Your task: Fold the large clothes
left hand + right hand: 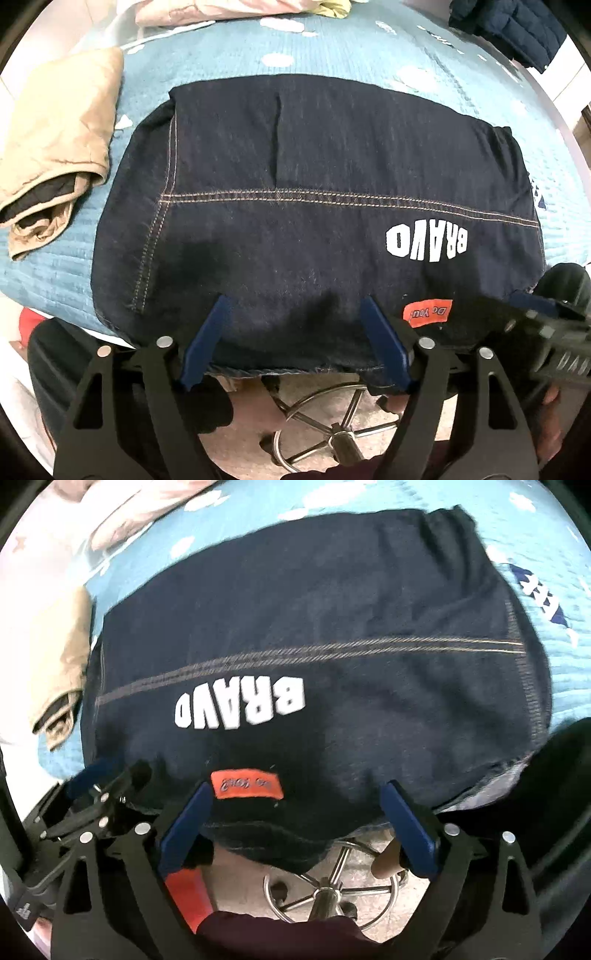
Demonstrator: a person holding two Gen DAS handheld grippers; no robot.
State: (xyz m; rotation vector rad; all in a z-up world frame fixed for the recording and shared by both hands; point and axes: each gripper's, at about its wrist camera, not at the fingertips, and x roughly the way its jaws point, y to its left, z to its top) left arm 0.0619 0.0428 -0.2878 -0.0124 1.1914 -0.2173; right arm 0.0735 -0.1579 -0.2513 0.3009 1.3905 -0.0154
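Note:
A dark denim garment (314, 177) (314, 627) lies folded in a rectangle on the blue quilt (258, 55) (554, 664). It carries white "BRAVO" lettering (426, 243) (240, 705) and an orange patch (426, 314) (245, 786) near its front edge. My left gripper (293, 306) hangs open over that front edge, with the cloth between its blue fingers (210, 332) but not pinched. My right gripper (297, 790) stands open the same way, astride the orange patch. Each gripper also shows at the side of the other's view: the right gripper (543, 306) and the left gripper (107, 775).
A folded beige jacket (55, 147) (55, 646) lies left of the denim. Pink clothes (221, 9) and a navy quilted jacket (517, 26) sit at the far edge of the bed. Below the bed's front edge is a stool's chrome base (332, 424) (325, 886).

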